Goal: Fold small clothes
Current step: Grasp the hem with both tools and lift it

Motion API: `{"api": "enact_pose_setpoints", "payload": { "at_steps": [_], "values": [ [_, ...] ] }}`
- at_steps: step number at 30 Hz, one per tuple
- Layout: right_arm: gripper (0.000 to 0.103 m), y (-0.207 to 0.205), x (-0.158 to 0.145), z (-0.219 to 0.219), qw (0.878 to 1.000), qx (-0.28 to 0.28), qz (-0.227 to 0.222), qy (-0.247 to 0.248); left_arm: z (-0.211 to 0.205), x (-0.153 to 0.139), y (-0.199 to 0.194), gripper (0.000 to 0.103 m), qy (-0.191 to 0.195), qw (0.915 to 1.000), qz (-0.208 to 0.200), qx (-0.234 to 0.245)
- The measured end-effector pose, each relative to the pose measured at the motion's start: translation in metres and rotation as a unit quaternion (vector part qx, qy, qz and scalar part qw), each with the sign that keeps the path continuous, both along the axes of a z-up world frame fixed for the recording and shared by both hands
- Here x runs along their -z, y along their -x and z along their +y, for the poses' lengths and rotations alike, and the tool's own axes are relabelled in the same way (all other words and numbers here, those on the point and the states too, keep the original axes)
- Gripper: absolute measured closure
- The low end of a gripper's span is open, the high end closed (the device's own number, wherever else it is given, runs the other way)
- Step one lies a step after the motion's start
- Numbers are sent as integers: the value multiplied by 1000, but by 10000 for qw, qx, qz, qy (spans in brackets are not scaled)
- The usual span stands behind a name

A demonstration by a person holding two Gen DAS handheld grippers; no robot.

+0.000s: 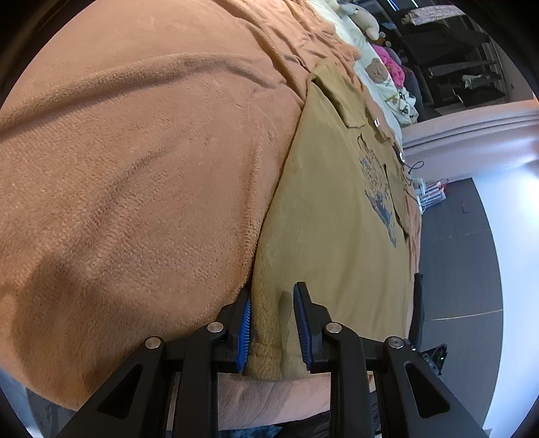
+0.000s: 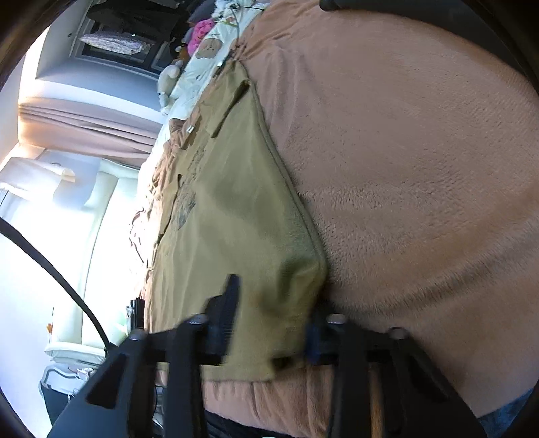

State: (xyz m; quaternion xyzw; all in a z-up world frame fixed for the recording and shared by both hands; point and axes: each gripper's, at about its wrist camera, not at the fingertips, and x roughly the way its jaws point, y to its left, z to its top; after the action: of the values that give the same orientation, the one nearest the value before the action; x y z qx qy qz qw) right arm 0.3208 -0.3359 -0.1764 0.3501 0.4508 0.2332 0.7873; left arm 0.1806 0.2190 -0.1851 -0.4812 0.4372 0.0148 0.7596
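An olive-tan T-shirt (image 1: 330, 215) with a dark blue print lies flat on an orange fleece blanket (image 1: 134, 168), its hem toward me. My left gripper (image 1: 274, 323) is shut on the hem's left corner, with a puckered strip of cloth between its blue pads (image 1: 245, 328). In the right wrist view the same shirt (image 2: 235, 209) runs away from me over the blanket (image 2: 421, 168). My right gripper (image 2: 273, 323) is motion-blurred at the hem's right corner. Bunched cloth fills the space between its fingers and partly covers the right one.
Cream bedding with a bear print (image 1: 377, 70) and plush toys (image 1: 363, 17) lie past the shirt's collar. The bed's near edge runs just under both grippers. Dark floor (image 1: 471, 252) lies beside the bed, with a curtain (image 2: 84, 124) and a pale armchair (image 2: 101, 269) beyond.
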Motion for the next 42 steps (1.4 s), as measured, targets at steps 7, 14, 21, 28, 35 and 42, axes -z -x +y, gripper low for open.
{"api": "enact_pose_setpoints", "payload": {
  "at_steps": [7,14,21,28,35,42],
  "values": [
    [100,11,-13,-3,9998,26,-164,-136,5,-5,9,99,66,10000,-61,-34],
    [102,33,-25,-15,9986,188,-408,-293,12,-31,18,100,70,9992,-397,-35],
    [102,56,-45,-6,9967,104,-675,-430,18,-68,35,100,56,9966,-817,-88],
    [102,79,-56,-5,9944,21,-905,-543,27,-84,61,100,196,9934,-1116,-190],
    [102,106,-52,-10,9942,54,-753,-769,30,-95,91,100,350,9903,-1306,-329],
    [102,131,-61,-19,9936,104,-798,-790,28,-106,125,100,467,9871,-1458,-477]
  ]
}}
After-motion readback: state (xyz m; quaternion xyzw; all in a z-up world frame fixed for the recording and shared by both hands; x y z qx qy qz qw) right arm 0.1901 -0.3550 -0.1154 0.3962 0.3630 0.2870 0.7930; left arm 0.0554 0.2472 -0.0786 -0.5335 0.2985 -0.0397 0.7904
